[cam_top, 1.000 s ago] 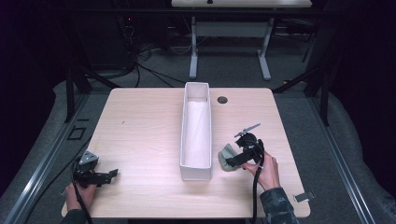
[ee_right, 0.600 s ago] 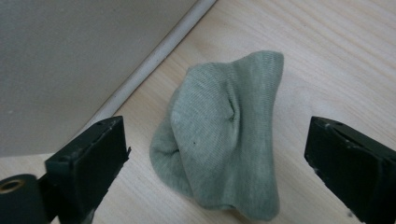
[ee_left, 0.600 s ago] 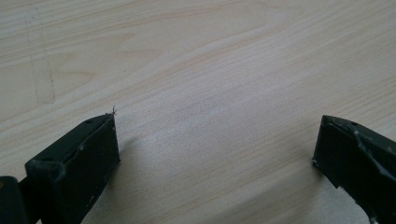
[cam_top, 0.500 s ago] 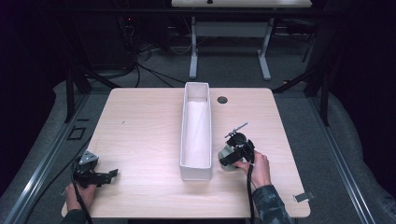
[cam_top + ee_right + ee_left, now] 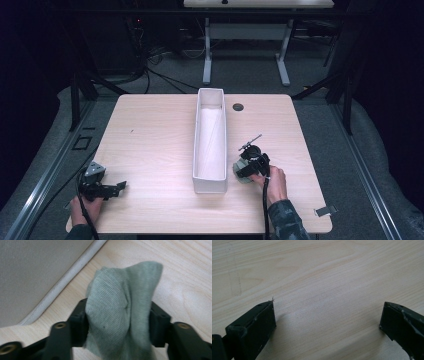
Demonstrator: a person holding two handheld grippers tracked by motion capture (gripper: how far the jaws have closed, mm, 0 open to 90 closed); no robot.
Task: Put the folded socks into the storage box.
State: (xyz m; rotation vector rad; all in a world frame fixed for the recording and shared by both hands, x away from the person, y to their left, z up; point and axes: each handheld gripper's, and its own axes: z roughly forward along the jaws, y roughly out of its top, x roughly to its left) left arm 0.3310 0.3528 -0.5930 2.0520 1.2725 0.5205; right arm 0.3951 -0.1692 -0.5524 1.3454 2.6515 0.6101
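The right tool (image 5: 119,315) has just been closing its jaws, and a bunched grey-green cloth (image 5: 122,312) now sits squeezed between them. Against the frame a second ago, the right hand has come in toward the near end of the long white bin (image 5: 210,135) and dropped lower over the worktop (image 5: 150,135), and the jaws that stood wide then have narrowed onto the fabric. That change reads as the pick being made — the cloth looks gripped rather than merely straddled, since both black pads press into its sides and the fabric bulges above them.

In the high view the right tool (image 5: 248,167) stands just beside the bin's near right corner, the cloth (image 5: 240,174) showing as a pale lump under it, touching or barely off the wood; which of the two cannot be told. In the right gripper view the bin's rounded rim (image 5: 65,280) runs diagonally close behind the cloth, so the bundle is near the bin but outside it. A likely next move is a lift over that rim — though a loose fold hanging low could catch on it.

The left tool (image 5: 102,187) rests at the near left corner, well apart from the bin. Its jaws are spread wide over bare wood, with nothing between them.
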